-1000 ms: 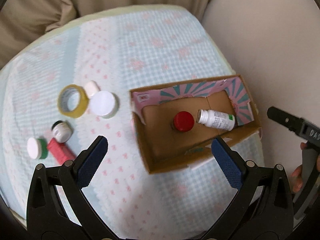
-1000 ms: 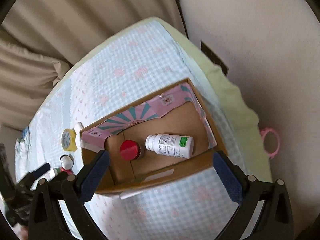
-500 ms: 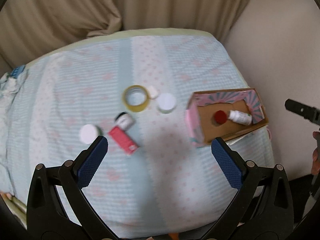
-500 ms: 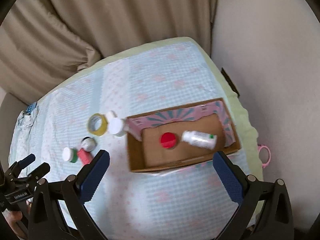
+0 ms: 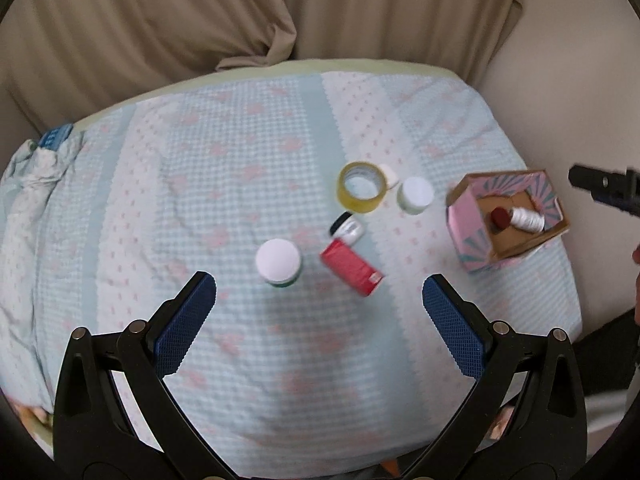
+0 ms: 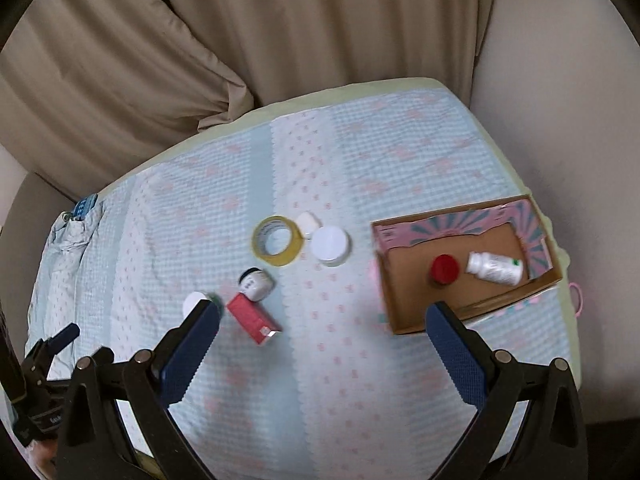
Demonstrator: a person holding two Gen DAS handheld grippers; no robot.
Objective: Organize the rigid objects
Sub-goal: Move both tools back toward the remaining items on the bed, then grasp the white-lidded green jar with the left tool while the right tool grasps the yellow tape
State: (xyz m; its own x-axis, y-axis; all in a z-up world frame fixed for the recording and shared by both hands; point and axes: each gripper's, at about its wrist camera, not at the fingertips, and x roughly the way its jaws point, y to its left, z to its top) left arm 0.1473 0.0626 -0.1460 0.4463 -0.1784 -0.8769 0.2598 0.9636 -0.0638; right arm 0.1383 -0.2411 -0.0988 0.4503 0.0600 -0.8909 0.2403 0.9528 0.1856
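A cardboard box [image 6: 480,305] [image 5: 468,208] with pink lining sits at the right of the bed. In it are a red-capped jar [image 6: 444,269] and a white bottle [image 6: 495,267] lying on its side. On the sheet lie a yellow tape roll [image 5: 361,187] [image 6: 277,241], a white-lidded jar [image 5: 416,194] [image 6: 330,245], a small white cap [image 6: 308,222], a black-capped bottle [image 5: 347,227] [image 6: 256,282], a red box [image 5: 352,267] [image 6: 253,319] and a green jar with a white lid [image 5: 279,263]. My left gripper [image 5: 319,297] and right gripper [image 6: 322,325] are open, empty, high above the bed.
The bed has a light blue checked sheet with pink marks. Beige curtains hang behind it, a wall stands at the right. A pink ring [image 6: 577,298] lies beside the bed's right edge. The other gripper shows at the edge of each view [image 5: 604,190] [image 6: 40,384].
Both grippers have pulled up and back from the box, so the whole bed now shows. The left view has swung left toward the loose items. Nothing on the bed has moved.
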